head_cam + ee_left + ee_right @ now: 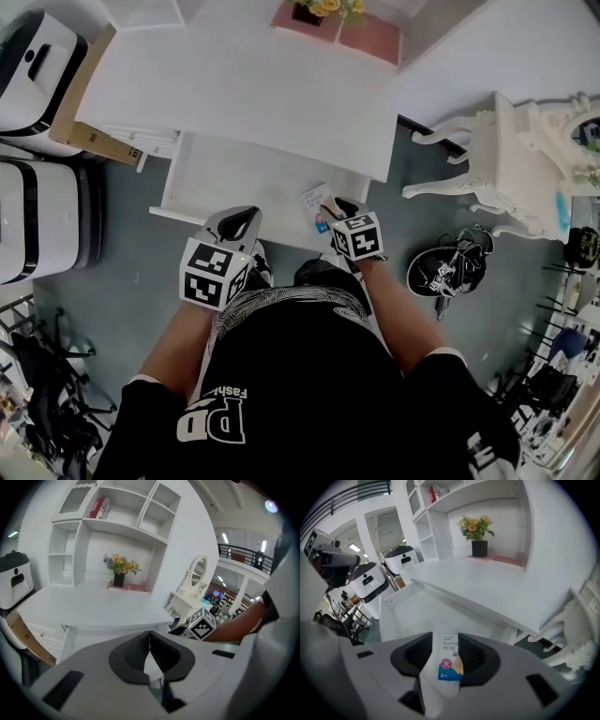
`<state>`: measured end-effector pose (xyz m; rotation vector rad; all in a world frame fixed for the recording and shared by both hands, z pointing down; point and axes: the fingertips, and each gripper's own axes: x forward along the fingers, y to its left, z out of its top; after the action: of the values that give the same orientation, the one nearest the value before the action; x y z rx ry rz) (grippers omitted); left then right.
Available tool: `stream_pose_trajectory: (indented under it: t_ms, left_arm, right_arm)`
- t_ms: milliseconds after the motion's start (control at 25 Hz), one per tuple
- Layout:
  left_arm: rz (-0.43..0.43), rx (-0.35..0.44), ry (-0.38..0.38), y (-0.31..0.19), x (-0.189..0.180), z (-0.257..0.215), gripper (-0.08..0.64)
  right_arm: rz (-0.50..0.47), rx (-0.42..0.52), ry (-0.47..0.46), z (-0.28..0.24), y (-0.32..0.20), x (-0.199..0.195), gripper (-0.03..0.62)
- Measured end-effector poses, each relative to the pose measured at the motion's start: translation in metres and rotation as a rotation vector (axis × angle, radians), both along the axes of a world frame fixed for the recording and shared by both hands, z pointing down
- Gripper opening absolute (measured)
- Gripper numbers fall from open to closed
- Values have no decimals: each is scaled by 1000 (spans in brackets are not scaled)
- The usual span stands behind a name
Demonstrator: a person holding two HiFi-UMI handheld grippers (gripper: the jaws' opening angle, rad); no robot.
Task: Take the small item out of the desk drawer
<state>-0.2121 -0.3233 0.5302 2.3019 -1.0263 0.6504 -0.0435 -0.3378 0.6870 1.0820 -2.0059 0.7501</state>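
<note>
The white desk (244,84) has its drawer (225,183) pulled out toward me. A small white and blue bandage packet (317,208) lies flat in the drawer's right front corner. My right gripper (336,206) points down at it with its jaws parted. In the right gripper view the packet (450,660) shows in the gap of the right gripper (445,645), and the pads do not press on it. My left gripper (239,221) hovers over the drawer's front edge; in its own view the left gripper (149,637) has its tips touching with nothing between them.
An ornate white stool (506,159) stands to the right of the desk, with black sandals (448,267) on the grey floor before it. White appliances (37,75) and a cardboard sheet (84,103) stand at the left. A flower vase (323,9) sits at the desk's back.
</note>
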Motion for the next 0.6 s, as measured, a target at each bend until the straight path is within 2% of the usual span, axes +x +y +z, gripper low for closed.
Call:
stream_pose_trajectory:
  t_ms: [240,480,600]
  left_arm:
    - [23,-36,0,2,-9,11,15]
    - [10,-56,4,5,-18,17,15]
    - [-7,-68,8,6,-24,20,15]
  right_arm:
    - [-5,-113,137,60,0,7,303]
    - [-57,-214,202,94,2,9,386]
    - [-50,-244,236,105,0,11,396]
